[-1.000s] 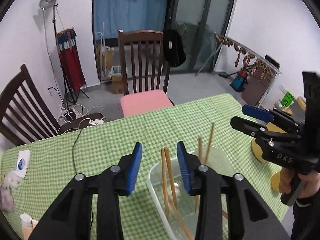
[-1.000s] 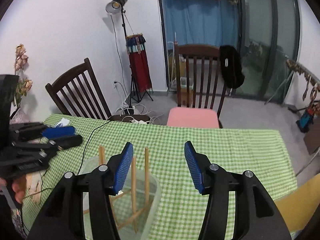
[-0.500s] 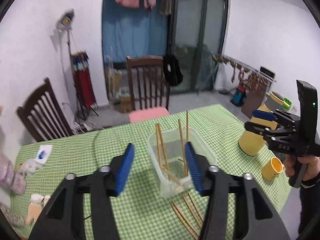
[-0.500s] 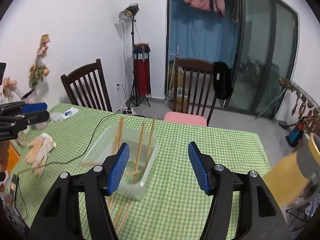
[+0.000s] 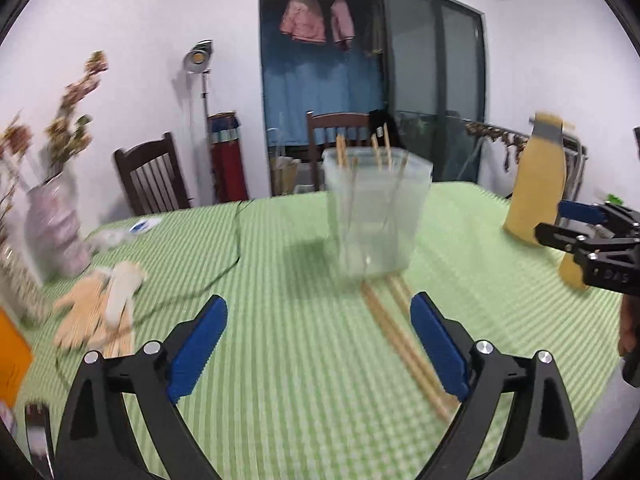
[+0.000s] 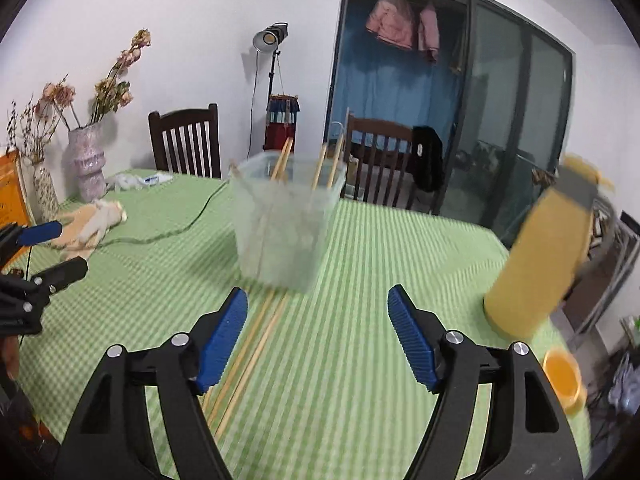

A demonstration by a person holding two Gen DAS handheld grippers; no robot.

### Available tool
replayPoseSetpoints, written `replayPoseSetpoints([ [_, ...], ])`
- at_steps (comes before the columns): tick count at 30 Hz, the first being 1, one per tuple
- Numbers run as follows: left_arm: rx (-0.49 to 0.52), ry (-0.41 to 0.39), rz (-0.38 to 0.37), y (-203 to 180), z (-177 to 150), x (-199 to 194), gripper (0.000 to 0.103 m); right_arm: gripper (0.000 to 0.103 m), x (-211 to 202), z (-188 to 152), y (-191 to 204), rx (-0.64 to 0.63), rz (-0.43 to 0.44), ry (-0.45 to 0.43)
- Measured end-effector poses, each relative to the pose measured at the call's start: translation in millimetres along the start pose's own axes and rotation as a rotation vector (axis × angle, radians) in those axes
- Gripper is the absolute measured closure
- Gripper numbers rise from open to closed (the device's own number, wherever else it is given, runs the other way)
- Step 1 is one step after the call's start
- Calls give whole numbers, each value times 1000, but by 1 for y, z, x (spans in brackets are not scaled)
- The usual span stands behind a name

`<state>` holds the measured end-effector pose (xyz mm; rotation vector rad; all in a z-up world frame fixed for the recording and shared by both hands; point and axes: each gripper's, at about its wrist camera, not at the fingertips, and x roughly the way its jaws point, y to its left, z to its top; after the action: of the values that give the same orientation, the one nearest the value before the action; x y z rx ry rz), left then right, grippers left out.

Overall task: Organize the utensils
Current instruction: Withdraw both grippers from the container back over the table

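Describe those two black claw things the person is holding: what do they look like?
Both are alike: the left gripper and the right gripper have black angular plastic jaws with silver bolts, each lined with a ribbed blue pad. From the left camera, the right gripper's body carries faint white lettering.

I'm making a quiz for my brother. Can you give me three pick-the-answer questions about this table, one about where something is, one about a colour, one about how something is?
1. Where do the loose chopsticks lie?
A. On the chair
B. On the tablecloth in front of the clear tub
C. In the vase

2. What colour is the tablecloth?
A. Green checked
B. Plain red
C. Black

3. How is the clear tub?
A. Lying on its side
B. Covered with a lid
C. Upright, with chopsticks standing in it

Answers: 1 B, they stretch from the tub's base toward the camera. 2 A, green and white squares cover it. 3 C, its open top faces up and sticks poke out.
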<state>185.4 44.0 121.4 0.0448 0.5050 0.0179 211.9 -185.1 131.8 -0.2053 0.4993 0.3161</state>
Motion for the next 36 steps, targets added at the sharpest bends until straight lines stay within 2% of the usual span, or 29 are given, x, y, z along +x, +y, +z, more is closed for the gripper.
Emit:
replayPoseSetpoints([
  [3, 6, -24, 97, -3, -39, -18, 13, 33, -9, -27, 15, -14, -19, -4],
  [6, 15, -36, 140, -8, -66, -35, 11, 33, -18, -52, 27, -9, -34, 3],
  [10, 30, -27, 103, -14, -85, -48, 11, 33, -30, -84, 38, 1, -25, 31],
  [13, 67, -35, 100, -20, -96, -55, 11, 33, -44, -106, 39, 12, -60, 50],
  [15, 71, -35, 82, -23, -102, -57, 7, 33, -51, -115, 37, 38, -53, 62],
  [17, 71, -6, 64, -27, -112, -53, 7, 33, -53, -124, 37, 46, -38, 73],
  [20, 67, 41, 38, -32, -123, -45, 7, 33, -45, -133, 44, 11, -43, 96],
  [26, 24, 99, 7, -34, -124, -22, 7, 33, -20, -134, 45, 49, -4, 137],
  [31, 7, 163, 13, -29, -125, 0, 7, 46, 6, -125, 52, 36, 40, 180],
  [35, -54, 183, 7, -12, -116, 9, 7, 67, 31, -114, 57, 18, 58, 225],
  [36, -65, 183, 9, -8, -114, 11, 7, 68, 35, -111, 58, 17, 60, 232],
])
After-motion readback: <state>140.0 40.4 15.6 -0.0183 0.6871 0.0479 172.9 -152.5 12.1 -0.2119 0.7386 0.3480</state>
